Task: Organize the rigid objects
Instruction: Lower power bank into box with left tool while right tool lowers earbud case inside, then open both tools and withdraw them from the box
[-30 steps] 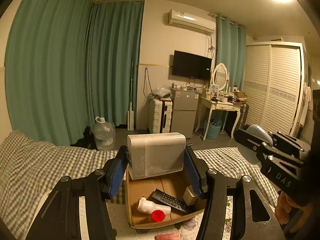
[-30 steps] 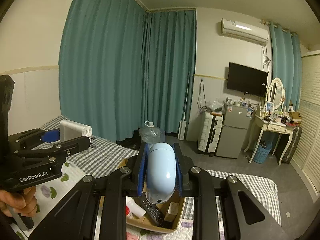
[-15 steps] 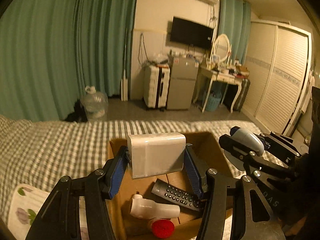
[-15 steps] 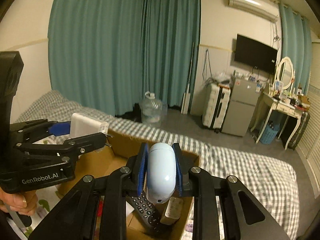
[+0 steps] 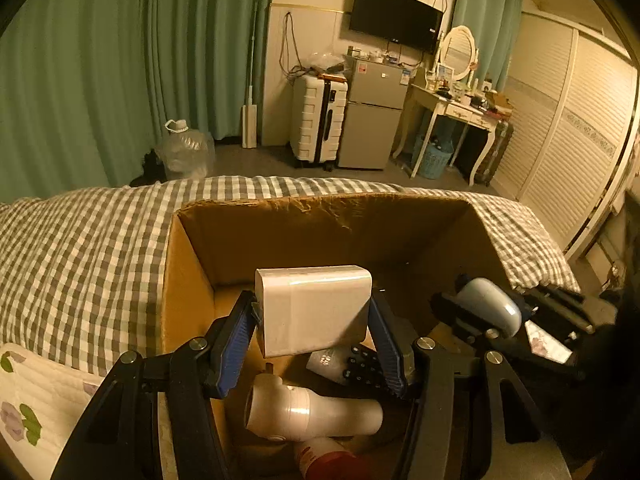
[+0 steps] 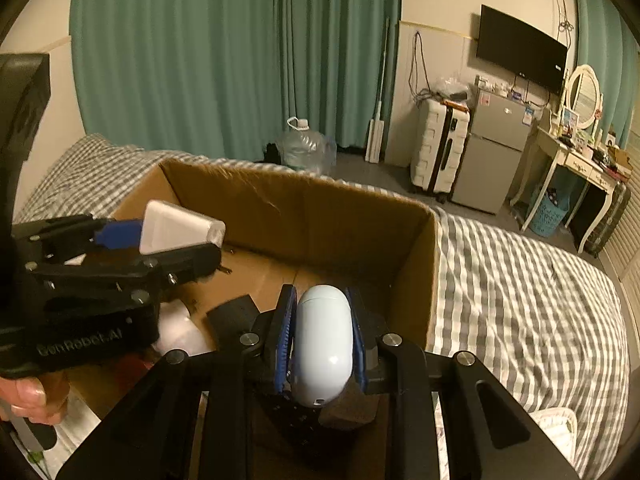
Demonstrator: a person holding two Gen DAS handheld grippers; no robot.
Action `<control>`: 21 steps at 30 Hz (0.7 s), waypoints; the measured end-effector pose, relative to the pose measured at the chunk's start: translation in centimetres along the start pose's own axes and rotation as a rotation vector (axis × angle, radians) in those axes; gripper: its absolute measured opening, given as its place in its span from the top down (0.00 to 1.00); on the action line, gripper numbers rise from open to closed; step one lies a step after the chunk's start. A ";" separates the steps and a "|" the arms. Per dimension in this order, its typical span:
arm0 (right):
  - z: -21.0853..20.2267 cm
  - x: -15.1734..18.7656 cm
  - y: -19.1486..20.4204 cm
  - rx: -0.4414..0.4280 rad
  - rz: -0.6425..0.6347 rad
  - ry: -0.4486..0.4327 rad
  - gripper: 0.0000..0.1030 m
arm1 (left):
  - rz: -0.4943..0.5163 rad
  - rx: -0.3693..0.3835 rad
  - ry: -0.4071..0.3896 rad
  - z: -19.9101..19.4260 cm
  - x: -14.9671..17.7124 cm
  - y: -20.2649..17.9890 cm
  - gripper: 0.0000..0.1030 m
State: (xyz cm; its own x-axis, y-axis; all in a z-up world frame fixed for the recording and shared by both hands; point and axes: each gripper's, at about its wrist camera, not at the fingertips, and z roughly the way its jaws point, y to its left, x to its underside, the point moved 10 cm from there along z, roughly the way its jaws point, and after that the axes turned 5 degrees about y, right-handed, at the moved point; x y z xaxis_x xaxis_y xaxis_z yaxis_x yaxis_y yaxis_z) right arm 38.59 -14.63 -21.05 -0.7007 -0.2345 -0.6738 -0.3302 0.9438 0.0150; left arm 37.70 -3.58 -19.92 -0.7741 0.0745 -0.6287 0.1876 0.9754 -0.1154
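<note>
My left gripper [image 5: 312, 304] hangs inside an open cardboard carton [image 5: 320, 204] with a white rectangular box [image 5: 316, 320] between its blue pads. Its jaws are opening, though the pads still touch the box's sides. My right gripper [image 6: 321, 296] is shut on a pale blue oval case [image 6: 322, 344], low over the carton's right half near its right wall [image 6: 416, 272]. On the carton floor lie a black remote [image 5: 360, 368], a white bottle-shaped item [image 5: 312, 412] and a red-capped item [image 5: 328, 460]. In the right wrist view, the left gripper [image 6: 160, 240] shows at the left with the white box [image 6: 180, 228].
The carton sits on a bed with a grey checked cover [image 5: 80, 248]; a floral quilt [image 5: 32, 400] lies at the near left. A person's hand [image 6: 28, 396] grips the left tool. The floor, a water jug [image 5: 184, 152], a suitcase and a fridge lie beyond the bed.
Both grippers have sunk and tipped downward, from above the bed into the carton's mouth. The white box and the blue case stayed between their pads.
</note>
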 end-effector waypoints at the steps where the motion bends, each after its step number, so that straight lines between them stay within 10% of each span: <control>1: 0.2 0.2 -0.2 0.001 0.007 0.006 0.76 | -0.006 0.014 -0.001 -0.1 -0.1 -0.1 0.43; 7: -1.0 0.2 -1.2 0.035 0.029 -0.013 0.71 | -0.046 0.003 0.035 -0.4 -0.2 0.5 0.41; 10: -2.7 -0.3 -1.5 0.049 0.039 -0.042 0.52 | -0.095 0.029 0.054 -1.5 0.0 1.1 0.41; 21: -10.9 -2.4 -1.6 0.061 0.091 -0.154 0.47 | -0.070 0.021 -0.113 -10.3 -3.2 0.3 0.41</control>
State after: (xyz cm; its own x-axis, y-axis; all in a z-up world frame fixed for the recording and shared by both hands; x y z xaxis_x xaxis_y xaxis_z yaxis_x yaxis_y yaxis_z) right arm 33.88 -18.09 -11.37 -0.6193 -0.1131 -0.7770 -0.2273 0.9730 0.0395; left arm 34.00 -1.40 -9.99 -0.7127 -0.0190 -0.7012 0.1485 0.9729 -0.1772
